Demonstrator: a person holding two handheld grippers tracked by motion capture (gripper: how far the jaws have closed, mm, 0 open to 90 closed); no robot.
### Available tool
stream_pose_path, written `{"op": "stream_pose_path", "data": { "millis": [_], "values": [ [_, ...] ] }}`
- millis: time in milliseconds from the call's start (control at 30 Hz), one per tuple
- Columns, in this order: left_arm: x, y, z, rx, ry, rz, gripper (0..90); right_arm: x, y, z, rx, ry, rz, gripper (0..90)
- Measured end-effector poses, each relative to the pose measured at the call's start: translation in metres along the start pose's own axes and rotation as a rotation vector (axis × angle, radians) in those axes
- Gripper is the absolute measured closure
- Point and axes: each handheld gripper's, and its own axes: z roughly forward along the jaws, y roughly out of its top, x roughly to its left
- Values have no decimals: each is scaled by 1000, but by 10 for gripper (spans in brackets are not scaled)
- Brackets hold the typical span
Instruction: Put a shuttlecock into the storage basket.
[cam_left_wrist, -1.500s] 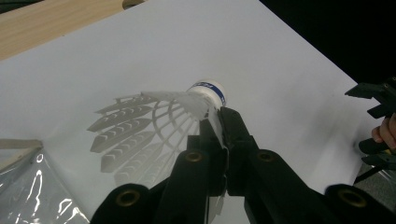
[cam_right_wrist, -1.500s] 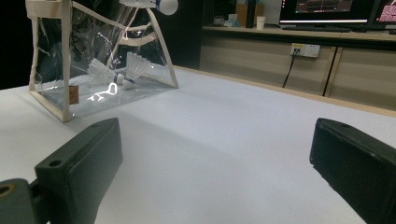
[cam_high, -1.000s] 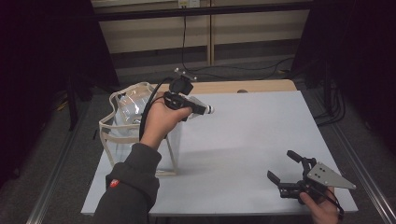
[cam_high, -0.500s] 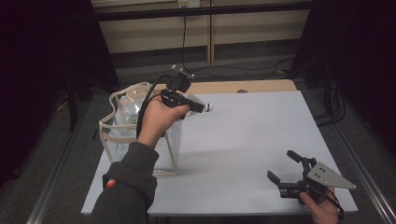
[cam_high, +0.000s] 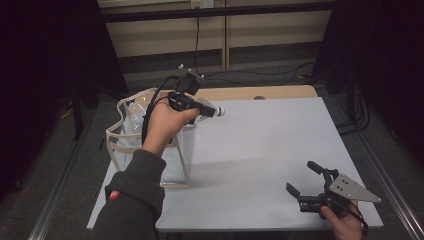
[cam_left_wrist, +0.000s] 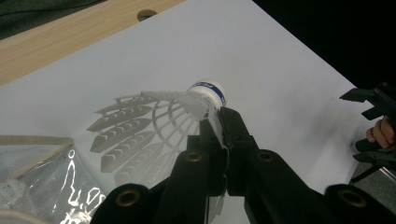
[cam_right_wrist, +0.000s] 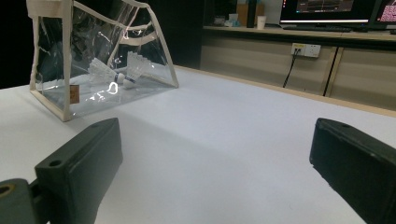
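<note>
Overhead, the left gripper (cam_high: 212, 110) is pinching a shuttlecock (cam_high: 218, 111) above the white table (cam_high: 270, 145), beside the clear bag (cam_high: 130, 130). Alongside, its own view is showing the feathers (cam_left_wrist: 140, 135). Lastly, the right gripper (cam_right_wrist: 215, 177) is resting spread, facing a dim room.

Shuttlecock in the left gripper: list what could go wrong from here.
1. The left gripper pinches the shuttlecock only at the skirt's edge beside the cork; it could slip out or the feathers could get crushed.
2. The clear bag sags with a floppy rim, so a drop may catch the edge and land on the table.
</note>
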Motion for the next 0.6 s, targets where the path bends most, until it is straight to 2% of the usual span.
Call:
{"op": "stream_pose_path", "data": {
  "millis": [600],
  "values": [
    [2, 0, -12, 8, 18, 5, 893, 0, 0, 0, 2, 1, -5, 23]
  ]
}}
